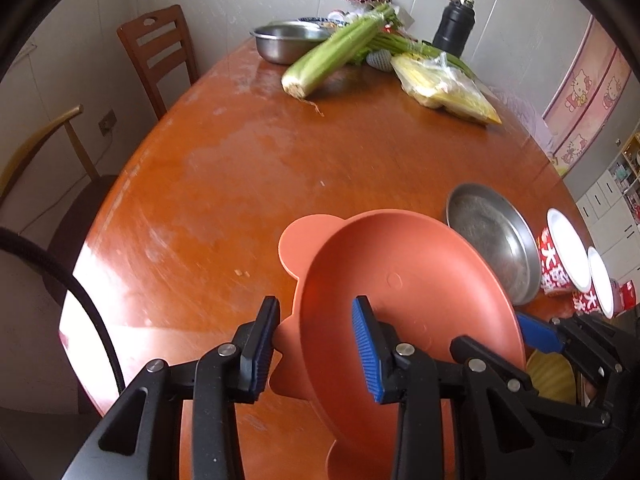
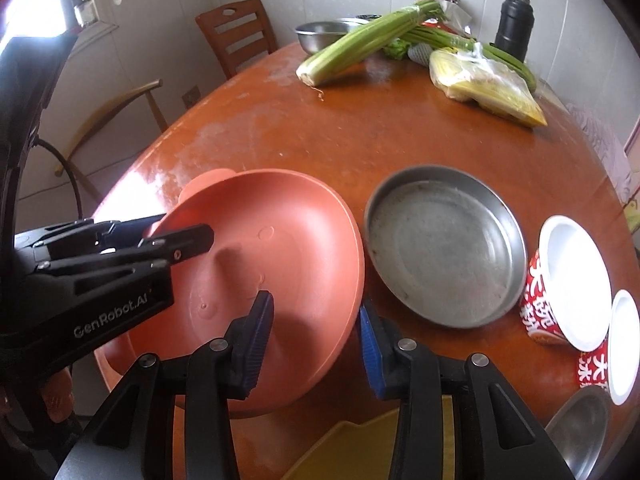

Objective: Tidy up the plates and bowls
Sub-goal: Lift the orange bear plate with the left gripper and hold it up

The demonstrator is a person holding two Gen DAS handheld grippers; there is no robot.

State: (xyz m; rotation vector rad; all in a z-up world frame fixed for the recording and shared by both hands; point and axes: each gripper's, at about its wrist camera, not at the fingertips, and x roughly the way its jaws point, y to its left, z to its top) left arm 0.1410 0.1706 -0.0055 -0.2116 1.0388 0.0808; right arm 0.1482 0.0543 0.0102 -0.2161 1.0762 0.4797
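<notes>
Two grippers hold one terracotta-coloured plastic plate [image 2: 272,264], tilted just above the wooden counter [image 1: 248,168]. The left gripper [image 1: 316,344] has its fingers clamped on the plate's near left rim; the right gripper [image 2: 316,344] has its fingers clamped on the near right rim. Beyond the right fingers sits a steel pan [image 2: 444,248]. The plate looks light, stiff and smooth, so the rim is probably the best hold.

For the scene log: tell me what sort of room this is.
Likely a home dining room or kitchen corner: a round wooden table with celery and metal dishes on it, and wooden chairs by the wall.
</notes>
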